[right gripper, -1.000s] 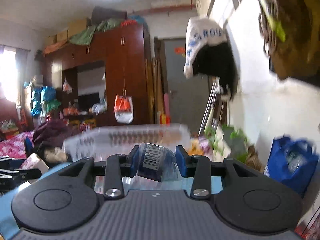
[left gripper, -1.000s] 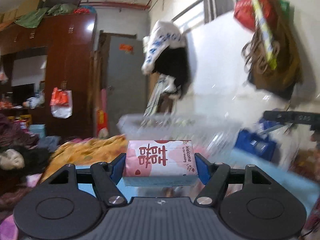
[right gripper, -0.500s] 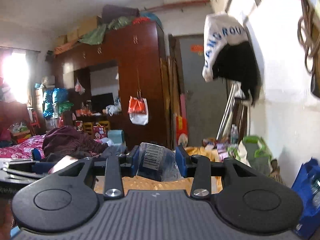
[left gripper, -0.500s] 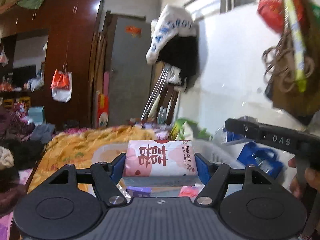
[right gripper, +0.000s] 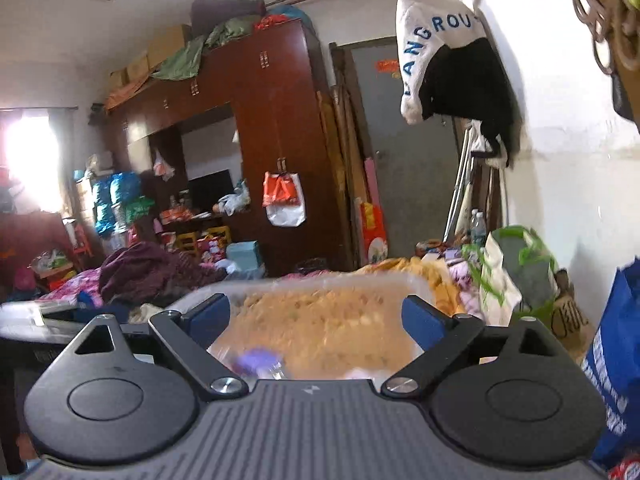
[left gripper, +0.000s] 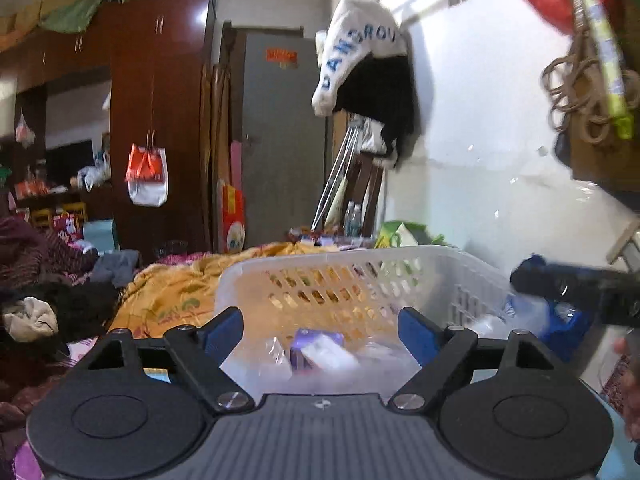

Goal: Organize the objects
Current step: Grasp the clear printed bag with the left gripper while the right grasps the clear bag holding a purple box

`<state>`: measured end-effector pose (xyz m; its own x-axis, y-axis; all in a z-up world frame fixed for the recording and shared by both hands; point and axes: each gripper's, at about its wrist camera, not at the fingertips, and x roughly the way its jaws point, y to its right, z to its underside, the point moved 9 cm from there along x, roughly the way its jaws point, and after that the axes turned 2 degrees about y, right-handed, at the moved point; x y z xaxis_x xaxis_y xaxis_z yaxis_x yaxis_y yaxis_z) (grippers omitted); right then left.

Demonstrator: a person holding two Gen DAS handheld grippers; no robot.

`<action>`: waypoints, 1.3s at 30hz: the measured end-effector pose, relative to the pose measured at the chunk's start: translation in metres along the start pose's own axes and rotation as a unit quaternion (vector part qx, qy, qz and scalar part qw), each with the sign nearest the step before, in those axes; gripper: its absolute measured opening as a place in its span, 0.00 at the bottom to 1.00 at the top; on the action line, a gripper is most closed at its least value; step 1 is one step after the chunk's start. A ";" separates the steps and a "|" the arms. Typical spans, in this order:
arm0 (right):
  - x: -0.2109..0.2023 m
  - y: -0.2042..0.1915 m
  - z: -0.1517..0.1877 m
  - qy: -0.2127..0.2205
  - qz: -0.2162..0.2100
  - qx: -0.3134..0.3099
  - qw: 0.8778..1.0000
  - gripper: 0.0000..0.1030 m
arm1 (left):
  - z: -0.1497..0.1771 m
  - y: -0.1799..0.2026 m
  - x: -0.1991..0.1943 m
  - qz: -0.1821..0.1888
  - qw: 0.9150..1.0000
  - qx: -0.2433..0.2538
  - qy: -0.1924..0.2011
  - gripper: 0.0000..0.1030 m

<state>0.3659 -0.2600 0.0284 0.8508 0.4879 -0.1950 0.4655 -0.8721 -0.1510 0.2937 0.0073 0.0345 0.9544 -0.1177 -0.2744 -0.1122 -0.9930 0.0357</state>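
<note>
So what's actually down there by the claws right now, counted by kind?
White plastic baskets: 1
Purple-and-white packets in it: 1
Clear plastic wrappers in it: blurred, cannot count
Open claws: 2, left and right
Total countable: 4

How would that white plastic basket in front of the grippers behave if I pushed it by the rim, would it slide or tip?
The white basket looks thin-walled, with rows of slots, so it is probably light and would likely slide easily. Its rim may flex a little rather than stay rigid. It seems wide and low, holding only a few small packets, so tipping seems unlikely unless it is pushed high and hard.
</note>
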 end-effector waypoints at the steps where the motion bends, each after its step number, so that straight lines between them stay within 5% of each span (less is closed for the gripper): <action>1: -0.006 0.001 0.007 -0.004 0.006 -0.004 1.000 0.96 | 0.008 0.004 -0.011 0.006 1.000 0.001 0.005 0.87; 10: -0.053 -0.006 0.063 -0.040 0.014 0.007 0.999 1.00 | 0.112 0.054 -0.077 0.090 0.995 0.029 -0.011 0.89; 15: -0.040 -0.012 0.074 -0.063 0.006 -0.025 0.998 1.00 | 0.143 0.074 -0.080 0.129 0.989 0.061 -0.035 0.89; 24: -0.033 -0.005 0.095 -0.093 0.037 -0.017 0.995 0.99 | 0.148 0.065 -0.086 0.110 0.993 0.050 -0.018 0.91; 30: -0.026 -0.010 0.099 -0.108 0.061 -0.045 0.991 0.88 | 0.145 0.063 -0.095 0.096 0.993 0.061 0.001 0.91; 37: -0.014 -0.015 0.104 -0.135 0.041 -0.042 0.989 0.86 | 0.151 0.070 -0.089 0.099 0.993 0.070 -0.005 0.91; 39: -0.017 -0.014 0.105 -0.132 0.033 -0.033 0.990 0.77 | 0.150 0.069 -0.091 0.095 0.993 0.072 0.000 0.91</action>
<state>0.3199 -0.2521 -0.0676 0.7903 0.4150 -0.4507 0.4333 -0.8987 -0.0677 0.1575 -0.0508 -0.0823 0.9117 -0.3038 -0.2767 -0.3297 -0.9427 -0.0511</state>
